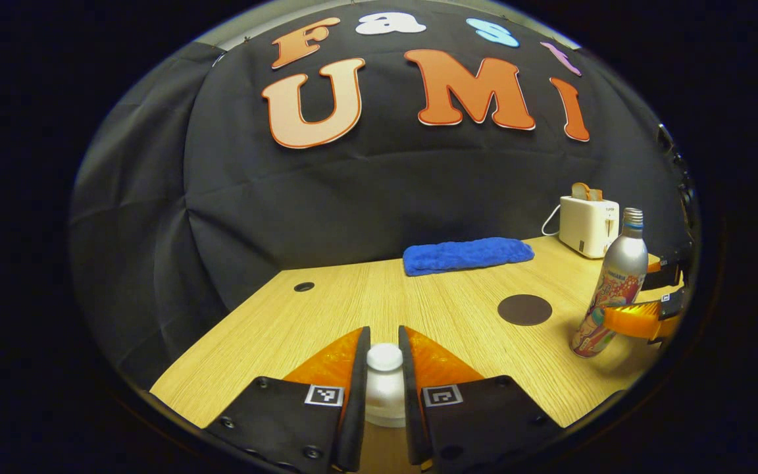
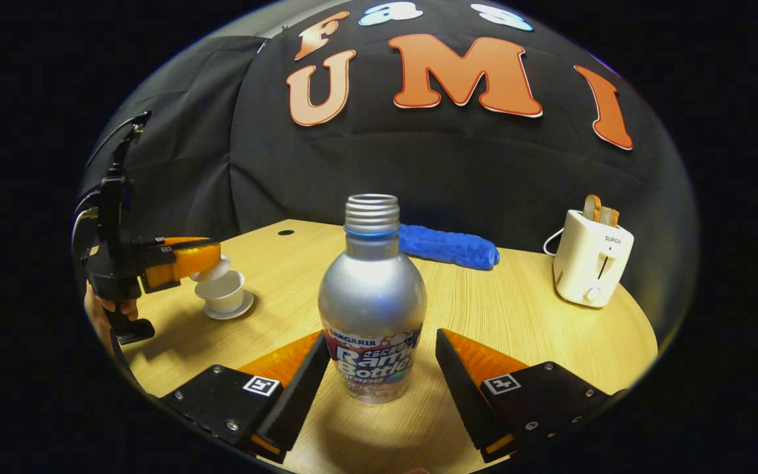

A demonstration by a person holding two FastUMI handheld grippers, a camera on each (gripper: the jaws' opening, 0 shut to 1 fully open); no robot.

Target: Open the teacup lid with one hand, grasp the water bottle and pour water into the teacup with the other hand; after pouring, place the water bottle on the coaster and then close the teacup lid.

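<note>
In the left gripper view my left gripper (image 1: 384, 337) is shut on the knob of the white teacup lid (image 1: 384, 378). The right gripper view shows that lid (image 2: 212, 269) tilted and raised just over the white teacup (image 2: 222, 293) on its saucer (image 2: 229, 311), with the left gripper (image 2: 185, 259) holding it. A silver water bottle (image 2: 372, 296) without a cap stands upright on the table between the fingers of my right gripper (image 2: 382, 336), which is open around it. The bottle (image 1: 616, 283) stands right of the round dark coaster (image 1: 524, 309).
A rolled blue towel (image 1: 468, 255) lies along the back of the wooden table (image 1: 366, 296). A white toaster (image 2: 591, 263) with bread in it stands at the back right. A hand (image 2: 99, 316) holds the left gripper near the table's left edge.
</note>
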